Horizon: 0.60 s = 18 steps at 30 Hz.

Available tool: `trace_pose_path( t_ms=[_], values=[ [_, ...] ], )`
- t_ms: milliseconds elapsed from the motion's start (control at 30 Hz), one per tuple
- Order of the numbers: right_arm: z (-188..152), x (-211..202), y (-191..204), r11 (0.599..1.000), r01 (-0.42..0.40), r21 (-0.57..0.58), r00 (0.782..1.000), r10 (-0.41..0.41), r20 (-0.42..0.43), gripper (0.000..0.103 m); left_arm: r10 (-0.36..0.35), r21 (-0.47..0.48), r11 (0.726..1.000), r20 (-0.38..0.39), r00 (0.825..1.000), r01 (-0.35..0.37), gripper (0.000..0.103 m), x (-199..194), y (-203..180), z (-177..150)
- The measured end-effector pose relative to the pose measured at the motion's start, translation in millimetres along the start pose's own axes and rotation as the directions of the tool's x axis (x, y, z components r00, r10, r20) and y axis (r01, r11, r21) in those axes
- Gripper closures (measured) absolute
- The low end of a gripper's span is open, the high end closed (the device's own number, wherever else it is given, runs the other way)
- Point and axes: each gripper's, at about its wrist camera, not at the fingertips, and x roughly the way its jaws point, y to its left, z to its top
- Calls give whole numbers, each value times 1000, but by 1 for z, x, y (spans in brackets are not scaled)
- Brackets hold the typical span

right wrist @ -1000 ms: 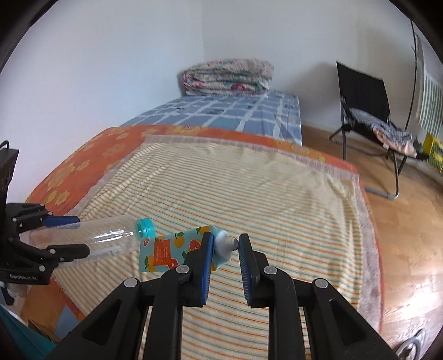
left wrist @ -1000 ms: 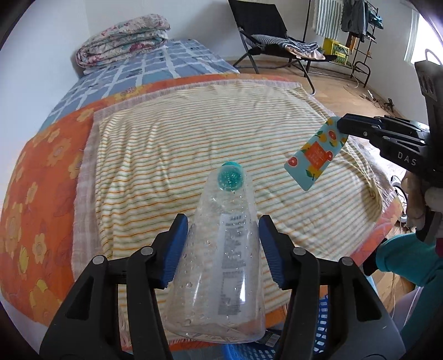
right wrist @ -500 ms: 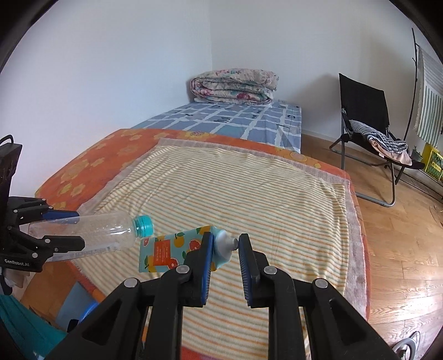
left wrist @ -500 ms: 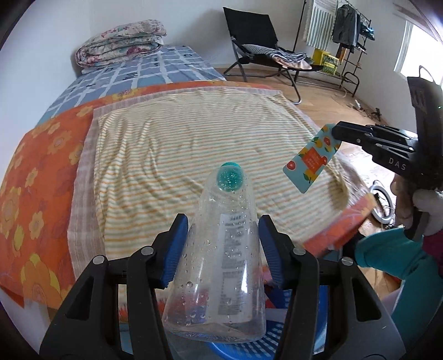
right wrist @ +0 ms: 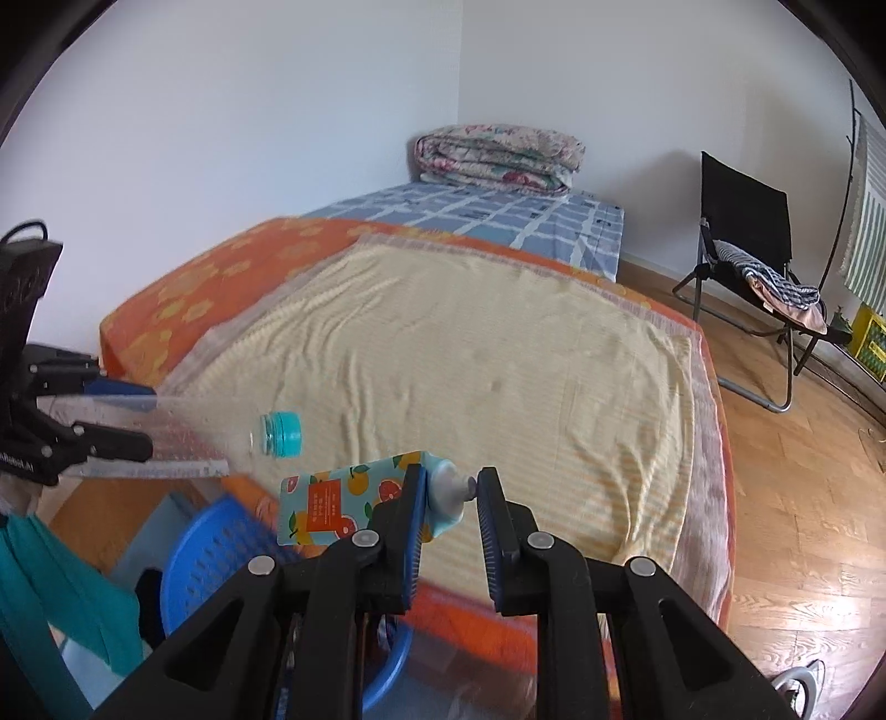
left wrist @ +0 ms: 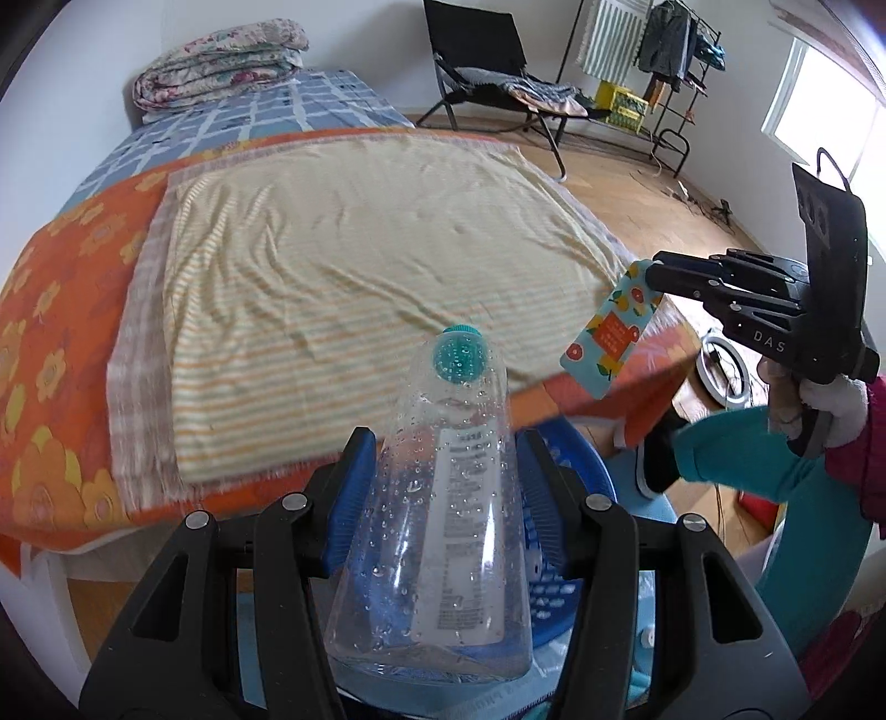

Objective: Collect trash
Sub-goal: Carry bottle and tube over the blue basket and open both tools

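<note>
Both grippers now sit back past the near edge of the bed, where a second ago they were over the striped sheet; a blue basket has come into view beneath them.

Bed (left wrist: 343, 260): covered by a yellow-and-white striped sheet (right wrist: 476, 354) over an orange floral cover (left wrist: 50, 310), with a blue checked sheet (right wrist: 498, 213) at the far end. Folded floral quilt (left wrist: 221, 52) lies at the head, against the wall.

Folding chair (right wrist: 742, 260): black, on the wooden floor beyond the bed, with striped cloth draped on the seat.

Laundry basket (right wrist: 216, 559): blue, perforated plastic, on the floor at the foot of the bed. In the left wrist view it lies directly below the bottle; in the right wrist view it lies below and to the left of the tube.

Left gripper (left wrist: 443, 487): blue-padded jaws spread wide and clamped on the sides of a plastic bottle (left wrist: 443, 498). Bottle is clear, beaded inside with droplets, white label, teal cap (left wrist: 458, 354) pointing away from the camera. It is held in the air over the basket.

Right gripper (right wrist: 451, 512): jaws narrowly apart, closed on the cap end of a tube (right wrist: 354, 498). Tube is light blue with orange and grapefruit print and a white cap (right wrist: 451, 487); its flat end sticks out to the left, in the air near the bed's edge, just beside the bottle cap and apart from it.
</note>
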Motion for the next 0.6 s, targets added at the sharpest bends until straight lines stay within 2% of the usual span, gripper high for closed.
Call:
trace_pose_path(
  t_ms=[333,600],
  values=[
    [-36,10,20,999,-9,-43,997,6,-77,85,-43,22,999,-39,998,44,49,0,-15,-27],
    [-49,20,37,997,-20,-79,993,11,-116,85,-66,38,997,-110,992,71,49,11,-22,-49]
  ],
)
